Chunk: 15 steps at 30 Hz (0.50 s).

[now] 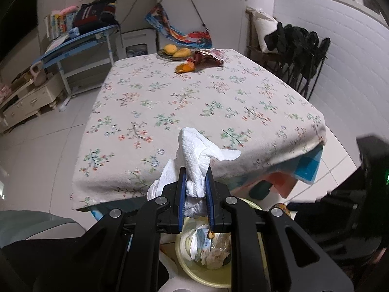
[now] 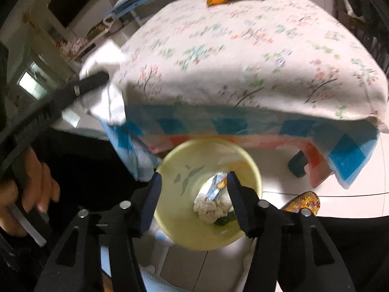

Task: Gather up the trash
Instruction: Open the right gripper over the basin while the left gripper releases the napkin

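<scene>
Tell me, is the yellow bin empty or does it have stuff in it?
Not empty. The yellow bin holds crumpled tissue and a foil wrapper at its bottom.

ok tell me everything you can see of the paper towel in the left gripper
The paper towel is white, embossed, soft-looking and crumpled into a twisted wad. The left hand-held gripper is shut on its middle, blue pads pressing both sides. A folded point sticks up and right above the fingers; loose ends hang out left and below. It is held in the air at the table's near edge, above the pale yellow bin that already holds trash.
</scene>
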Available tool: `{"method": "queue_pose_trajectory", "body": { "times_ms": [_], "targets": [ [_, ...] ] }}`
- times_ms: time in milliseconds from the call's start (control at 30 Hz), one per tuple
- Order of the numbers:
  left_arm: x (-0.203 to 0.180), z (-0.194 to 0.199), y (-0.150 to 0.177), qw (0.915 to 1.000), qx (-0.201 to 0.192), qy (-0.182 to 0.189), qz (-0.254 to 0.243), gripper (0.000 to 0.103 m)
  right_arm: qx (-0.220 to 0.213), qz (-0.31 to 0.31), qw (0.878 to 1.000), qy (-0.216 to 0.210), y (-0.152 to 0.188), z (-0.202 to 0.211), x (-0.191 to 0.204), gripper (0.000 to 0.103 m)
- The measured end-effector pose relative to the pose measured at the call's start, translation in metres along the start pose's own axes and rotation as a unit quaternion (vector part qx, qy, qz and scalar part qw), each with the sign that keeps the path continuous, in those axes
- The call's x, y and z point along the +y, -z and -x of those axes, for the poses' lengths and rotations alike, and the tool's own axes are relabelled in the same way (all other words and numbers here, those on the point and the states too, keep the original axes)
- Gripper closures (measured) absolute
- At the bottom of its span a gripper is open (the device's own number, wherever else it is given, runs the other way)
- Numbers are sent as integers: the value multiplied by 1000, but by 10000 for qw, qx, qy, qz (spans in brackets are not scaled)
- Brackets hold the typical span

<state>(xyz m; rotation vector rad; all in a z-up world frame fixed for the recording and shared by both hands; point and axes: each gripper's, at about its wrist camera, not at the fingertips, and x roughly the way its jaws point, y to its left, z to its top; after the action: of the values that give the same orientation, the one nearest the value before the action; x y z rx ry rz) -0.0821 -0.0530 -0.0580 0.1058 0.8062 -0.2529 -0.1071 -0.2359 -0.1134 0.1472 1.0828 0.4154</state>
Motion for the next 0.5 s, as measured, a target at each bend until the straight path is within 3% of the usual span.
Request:
{"method": "queue_pose_trajectory", "body": {
  "times_ms": [367, 433, 500],
  "targets": [
    [-39, -17, 24, 9937, 527, 474, -867, 89, -1192, -876, 9888, 181, -9, 36, -35, 37],
    [-44, -19, 28, 9921, 607, 494, -982, 83, -1308, -1008, 9861, 172, -9, 39, -40, 37],
    [-49, -21, 31, 9906, 665, 469, -1097, 59, -1394, -1117, 9838, 167, -8, 41, -43, 36]
  ]
}}
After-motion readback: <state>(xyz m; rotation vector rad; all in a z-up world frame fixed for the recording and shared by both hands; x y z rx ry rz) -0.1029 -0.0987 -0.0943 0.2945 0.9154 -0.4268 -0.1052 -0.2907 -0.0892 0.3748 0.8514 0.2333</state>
